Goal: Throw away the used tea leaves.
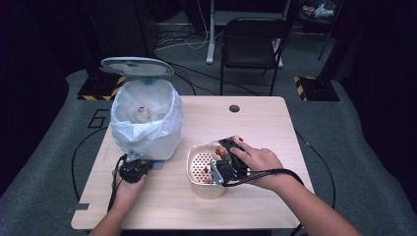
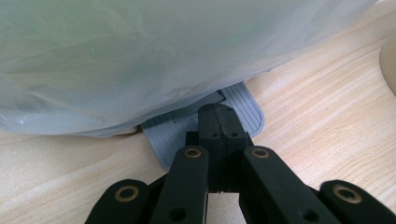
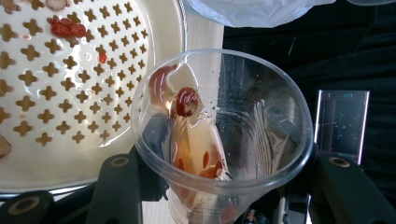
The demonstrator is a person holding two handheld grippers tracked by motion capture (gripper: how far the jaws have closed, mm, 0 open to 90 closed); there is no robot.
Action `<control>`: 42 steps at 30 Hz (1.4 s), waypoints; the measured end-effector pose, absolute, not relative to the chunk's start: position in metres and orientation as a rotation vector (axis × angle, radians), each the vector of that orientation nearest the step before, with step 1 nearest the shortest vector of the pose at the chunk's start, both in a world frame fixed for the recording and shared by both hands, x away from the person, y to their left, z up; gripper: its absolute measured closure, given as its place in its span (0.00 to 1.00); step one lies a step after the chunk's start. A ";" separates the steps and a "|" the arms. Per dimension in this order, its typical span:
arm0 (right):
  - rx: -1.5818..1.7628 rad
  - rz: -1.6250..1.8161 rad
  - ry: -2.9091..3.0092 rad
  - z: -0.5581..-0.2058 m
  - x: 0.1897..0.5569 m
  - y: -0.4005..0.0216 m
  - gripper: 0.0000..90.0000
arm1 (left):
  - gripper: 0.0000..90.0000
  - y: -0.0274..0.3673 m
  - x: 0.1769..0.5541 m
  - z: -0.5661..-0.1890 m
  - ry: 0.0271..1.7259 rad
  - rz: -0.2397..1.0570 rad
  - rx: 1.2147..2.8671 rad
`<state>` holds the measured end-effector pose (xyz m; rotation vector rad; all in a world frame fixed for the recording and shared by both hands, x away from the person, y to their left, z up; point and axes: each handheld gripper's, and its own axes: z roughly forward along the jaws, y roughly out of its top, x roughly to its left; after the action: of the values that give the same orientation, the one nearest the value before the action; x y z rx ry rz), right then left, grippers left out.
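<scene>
My left gripper [image 1: 145, 164] is shut with nothing between its jaws, its tips [image 2: 218, 113] resting on the grey ribbed pedal [image 2: 245, 106] at the foot of the bin [image 1: 145, 118]. The bin wears a white bag [image 2: 140, 56] and its lid [image 1: 136, 66] stands up. My right gripper [image 3: 229, 198] is shut on a clear plastic cup [image 3: 224, 126], held tilted over a cream strainer bowl [image 1: 190, 167]. Amber liquid and a red berry [image 3: 187, 101] cling to the cup's wall. Red bits [image 3: 67, 29] lie on the strainer's perforated floor [image 3: 70, 93].
The bin stands at the table's left, the strainer bowl just right of it near the middle. A round hole [image 1: 234, 108] sits in the far part of the wooden table [image 1: 265, 128]. A black folding chair [image 1: 253, 42] stands beyond the far edge.
</scene>
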<state>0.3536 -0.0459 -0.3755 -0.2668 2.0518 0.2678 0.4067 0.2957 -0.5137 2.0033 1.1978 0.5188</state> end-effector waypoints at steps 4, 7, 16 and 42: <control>-0.276 0.247 2.047 -0.375 0.353 -0.044 0.52 | 1.00 0.296 0.407 -0.514 1.193 0.512 2.003; -0.308 0.228 2.041 -0.375 0.353 -0.042 0.52 | 1.00 0.293 0.407 -0.515 1.208 0.507 1.964; -0.403 0.126 2.029 -0.376 0.351 -0.040 0.52 | 1.00 0.294 0.407 -0.515 1.207 0.507 1.966; -0.755 -0.158 1.793 -0.388 0.344 -0.028 0.55 | 1.00 0.291 0.405 -0.516 1.248 0.477 1.927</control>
<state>0.3445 -0.0282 -0.3875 -0.7550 1.7926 -0.1584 0.4054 0.2910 -0.5158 1.9271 1.2477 0.4766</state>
